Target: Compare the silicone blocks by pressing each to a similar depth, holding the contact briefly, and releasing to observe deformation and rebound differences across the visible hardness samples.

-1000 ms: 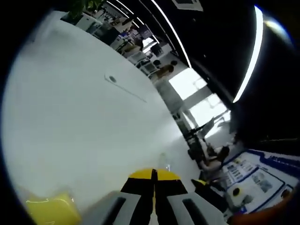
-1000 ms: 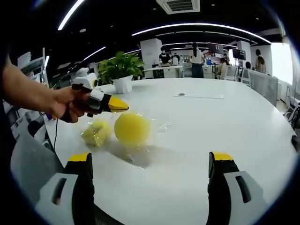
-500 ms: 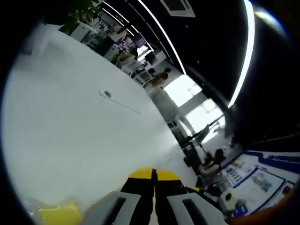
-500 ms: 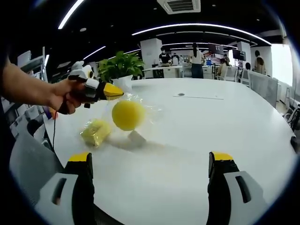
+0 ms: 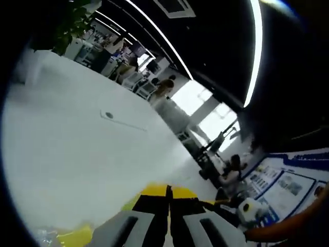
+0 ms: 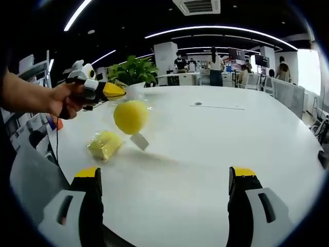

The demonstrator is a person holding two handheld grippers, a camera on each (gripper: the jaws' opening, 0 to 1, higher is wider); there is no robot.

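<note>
A yellow ball (image 6: 130,117) in a clear plastic bag hangs in the air above the white table (image 6: 216,144). The left gripper (image 6: 110,90), held by a hand at the left of the right gripper view, is shut on the bag's top. Below it a yellow block (image 6: 105,144) in its own clear wrap lies on the table. In the left gripper view the left gripper (image 5: 168,190) shows its jaws closed together, with a bit of yellow wrap (image 5: 74,237) at the bottom left. My right gripper (image 6: 164,177) stands open near the table's front edge, well short of both samples.
A potted plant (image 6: 132,72) stands at the table's far left. A flat cable cover (image 6: 218,106) is set into the tabletop further back. Several people stand and sit at desks (image 6: 213,64) beyond the table.
The left gripper has risen and drawn back to the left, lifting the bagged ball off the table. The yellow block stays on the table. The right gripper has not moved.
</note>
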